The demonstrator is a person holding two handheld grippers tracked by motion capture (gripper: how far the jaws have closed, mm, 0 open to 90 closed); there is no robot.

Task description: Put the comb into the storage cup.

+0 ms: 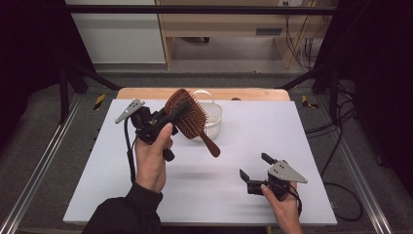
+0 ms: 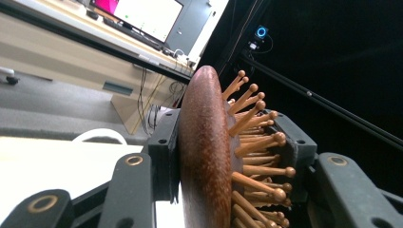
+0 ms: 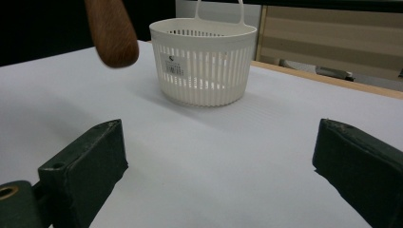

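Obs: my left gripper has the wooden hairbrush pinched by its head, one jaw flat against the smooth back, the other pressed into the bristle side. In the left gripper view the hairbrush head stands edge-on between the jaws, wooden pins poking out toward the far jaw. Grip looks firm, no gap on either side

Position: brush is off the table, held up in the air just in front of the white basket, partly overlapping it from above. Long axis runs on a slant: head high and toward the far left, handle pointing down and toward the near right. From my right gripper view the handle tip hangs left of the basket, just short of its rim

Right gripper: jaws spread wide, nothing between them, resting low near the table's near right, well apart from brush and basket

Judgement: left hand is the nearer one and owns the move. Basket lies just beyond the handle end, so going handle-first means carrying the brush farther back over the rim, then lowering
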